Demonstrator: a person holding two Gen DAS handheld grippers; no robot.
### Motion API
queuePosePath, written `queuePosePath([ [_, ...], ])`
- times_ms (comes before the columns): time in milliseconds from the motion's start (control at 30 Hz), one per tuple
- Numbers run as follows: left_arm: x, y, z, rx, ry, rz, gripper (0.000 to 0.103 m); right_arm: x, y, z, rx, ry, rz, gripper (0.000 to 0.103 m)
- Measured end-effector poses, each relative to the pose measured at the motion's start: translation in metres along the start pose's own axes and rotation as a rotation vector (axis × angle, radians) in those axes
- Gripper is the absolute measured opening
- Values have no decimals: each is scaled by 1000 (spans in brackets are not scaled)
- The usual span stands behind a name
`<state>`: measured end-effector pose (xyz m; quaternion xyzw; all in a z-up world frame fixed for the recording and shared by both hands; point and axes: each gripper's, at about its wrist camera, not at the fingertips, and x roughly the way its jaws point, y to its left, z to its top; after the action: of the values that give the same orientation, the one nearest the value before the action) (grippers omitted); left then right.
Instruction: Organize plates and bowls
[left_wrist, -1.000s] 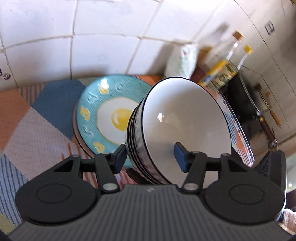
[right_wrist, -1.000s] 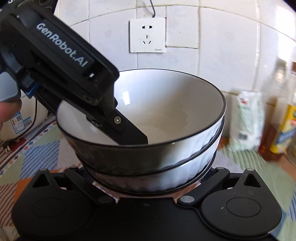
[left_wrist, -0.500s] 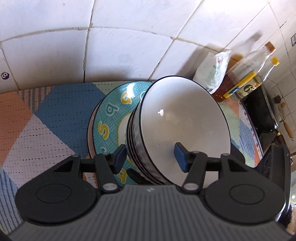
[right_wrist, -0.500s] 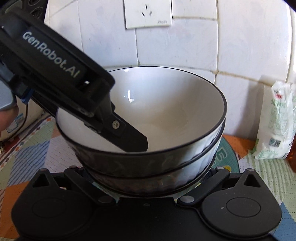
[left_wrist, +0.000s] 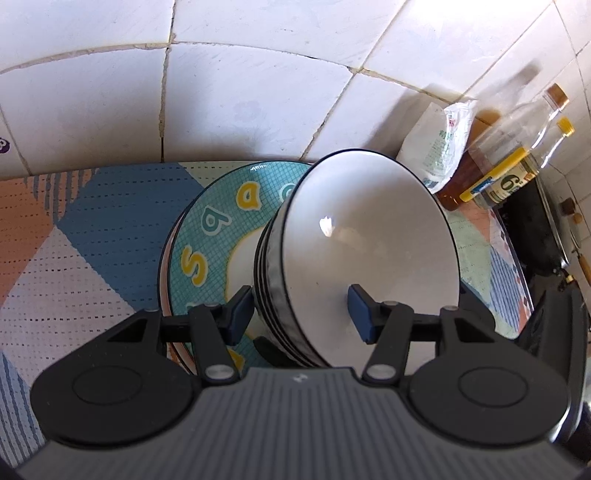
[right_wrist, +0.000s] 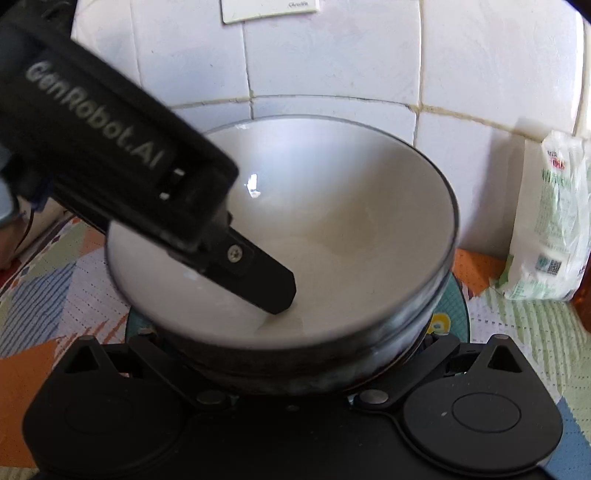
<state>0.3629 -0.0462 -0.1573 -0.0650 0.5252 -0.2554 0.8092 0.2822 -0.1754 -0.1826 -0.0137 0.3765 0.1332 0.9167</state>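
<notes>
Left wrist view, left gripper (left_wrist: 301, 314) jaws clamped across bowl stack (left_wrist: 354, 254) wall, right gripper jaws hidden, cannot tell.

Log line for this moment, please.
left hand-held gripper: clamps bowl stack wall | stack: over teal plate | right hand-held gripper: fingertips hidden
</notes>
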Motion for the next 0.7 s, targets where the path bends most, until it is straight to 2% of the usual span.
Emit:
queuePosePath([
  [100,-3,0,-1,-34,-7,14,52,-3,8,-1,-46,31,-33,103],
  [167,-8,-2,-3,-32,-27,33,52,-10,8,-1,-12,57,-61,103],
  [300,-27,-4,-10,-81,-66,24,52,-48,16,-10,66,30,-94,103],
  [467,-59,-18,-22,-35,-145,72,54,-85,24,-15,102,2,-133,103],
  [700,-111,-34,-49,4,-229,70,55,-120,32,-22,134,-5,-158,103],
])
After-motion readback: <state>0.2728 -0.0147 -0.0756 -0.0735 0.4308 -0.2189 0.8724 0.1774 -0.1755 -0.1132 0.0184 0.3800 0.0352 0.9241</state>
